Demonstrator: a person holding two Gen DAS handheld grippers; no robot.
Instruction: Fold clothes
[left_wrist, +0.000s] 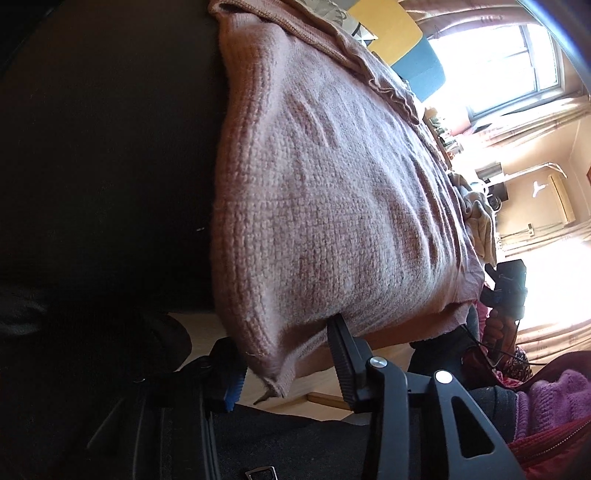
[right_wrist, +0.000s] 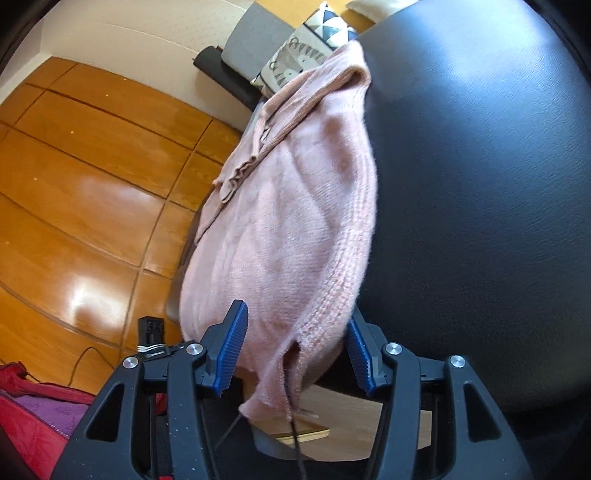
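A pink knit sweater (left_wrist: 332, 184) lies on a black leather seat (left_wrist: 110, 147), one end hanging over the edge. In the left wrist view my left gripper (left_wrist: 286, 373) stands open, and the sweater's lower corner drops between its fingers. In the right wrist view the same sweater (right_wrist: 288, 229) runs away from me along the black seat (right_wrist: 480, 184). Its split hem hangs down between the blue pads (right_wrist: 229, 350) of my right gripper (right_wrist: 295, 354), which is open wide. Neither gripper pinches the fabric.
Glossy wooden floor (right_wrist: 74, 184) lies to the left of the seat. A patterned cushion (right_wrist: 295, 55) sits beyond the sweater. Red and purple garments (right_wrist: 33, 417) lie low at the left. A hand holds a black device (left_wrist: 506, 291) near a bright window (left_wrist: 498, 55).
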